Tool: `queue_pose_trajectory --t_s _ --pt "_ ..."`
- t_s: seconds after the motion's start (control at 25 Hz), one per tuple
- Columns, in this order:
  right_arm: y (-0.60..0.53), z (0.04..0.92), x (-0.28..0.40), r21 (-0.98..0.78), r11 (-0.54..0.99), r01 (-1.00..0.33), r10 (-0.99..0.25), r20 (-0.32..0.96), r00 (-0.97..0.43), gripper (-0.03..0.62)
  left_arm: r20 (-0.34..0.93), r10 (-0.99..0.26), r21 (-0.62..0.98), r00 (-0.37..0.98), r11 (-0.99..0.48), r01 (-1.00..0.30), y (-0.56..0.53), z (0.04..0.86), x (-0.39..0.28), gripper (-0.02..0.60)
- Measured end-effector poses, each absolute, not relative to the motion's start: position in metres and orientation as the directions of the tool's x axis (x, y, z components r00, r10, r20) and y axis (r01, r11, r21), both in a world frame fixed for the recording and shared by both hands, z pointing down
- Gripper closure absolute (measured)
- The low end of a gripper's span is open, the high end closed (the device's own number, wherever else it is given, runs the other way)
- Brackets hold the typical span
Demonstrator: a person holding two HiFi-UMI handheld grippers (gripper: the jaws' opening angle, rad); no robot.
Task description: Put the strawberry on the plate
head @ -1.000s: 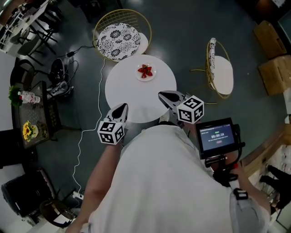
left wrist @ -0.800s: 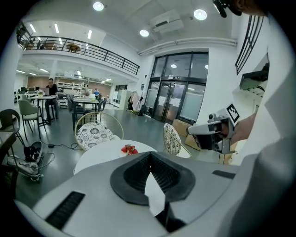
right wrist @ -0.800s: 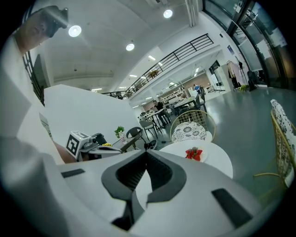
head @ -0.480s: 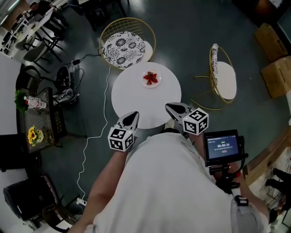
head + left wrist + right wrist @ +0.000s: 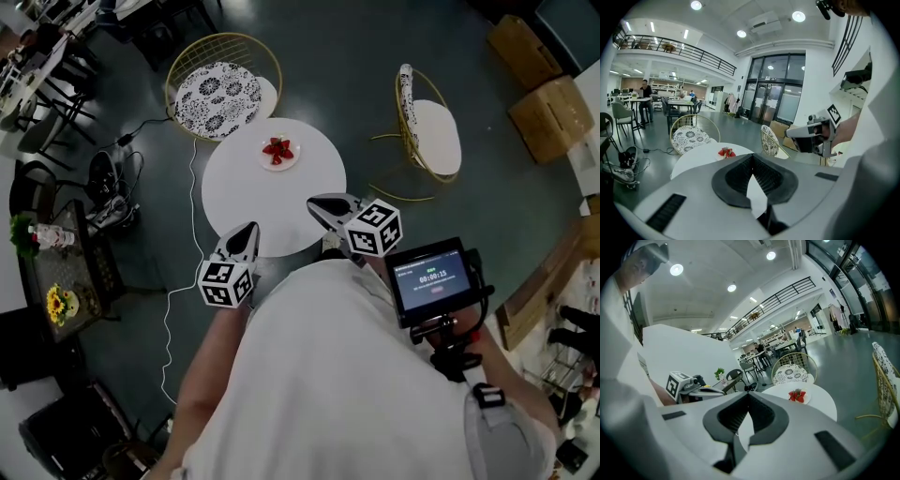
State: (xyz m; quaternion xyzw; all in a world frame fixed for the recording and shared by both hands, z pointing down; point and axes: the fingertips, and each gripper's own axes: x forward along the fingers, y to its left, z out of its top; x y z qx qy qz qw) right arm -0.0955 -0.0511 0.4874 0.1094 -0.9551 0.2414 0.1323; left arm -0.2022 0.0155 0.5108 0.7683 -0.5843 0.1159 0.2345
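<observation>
— Where did we find the strawberries [image 5: 277, 148]?
— On the plate [image 5: 292, 159], at twelve o'clock on the table [image 5: 246, 183].
— And our claws?
— Both were pinched tight, with nothing between. We held the left gripper [image 5: 250, 228] at the table's seven o'clock edge and the right gripper [image 5: 313, 202] at five o'clock, well apart from the plate.

Smooth matt white round table [image 5: 244, 192], gold metal-wire chair [image 5: 278, 70], patterned cloth cushion [image 5: 217, 88], glossy grey floor [image 5: 337, 56], brown cardboard boxes [image 5: 548, 117]
</observation>
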Motion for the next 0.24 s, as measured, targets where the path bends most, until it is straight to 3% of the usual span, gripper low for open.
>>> queue_pose_trajectory --t_s 0.24 --pt "-0.0614 0.4980 -0.0939 -0.451 0.847 -0.283 -0.149 0.308 -0.940 0.586 0.470 -0.833 0.222 0.292 -0.208 -0.952 0.0083 0.5215 -0.2046 0.574"
